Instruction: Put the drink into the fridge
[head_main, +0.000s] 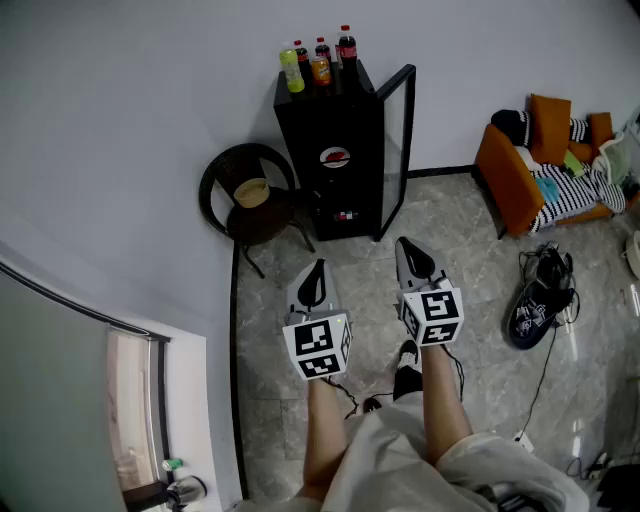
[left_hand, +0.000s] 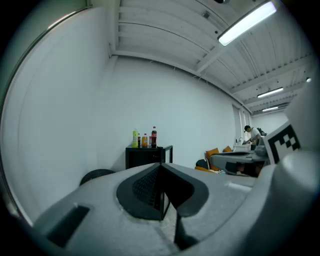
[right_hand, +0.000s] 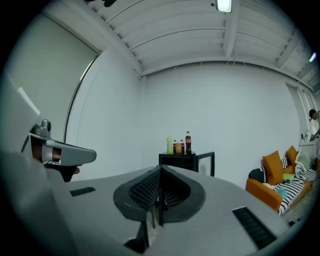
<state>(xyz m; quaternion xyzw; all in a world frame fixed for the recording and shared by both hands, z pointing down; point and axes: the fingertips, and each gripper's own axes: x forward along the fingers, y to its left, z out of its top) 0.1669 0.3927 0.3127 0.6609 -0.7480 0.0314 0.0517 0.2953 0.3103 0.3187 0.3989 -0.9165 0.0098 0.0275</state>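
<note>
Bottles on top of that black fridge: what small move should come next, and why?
Probably step closer to the fridge. Its door already stands open, but the bottles on top are well beyond the left claw and the right claw, both shut and empty.

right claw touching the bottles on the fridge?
Apart. Head view shows the right claw shut over open floor, well short of the fridge, with the bottles standing on its top.
</note>
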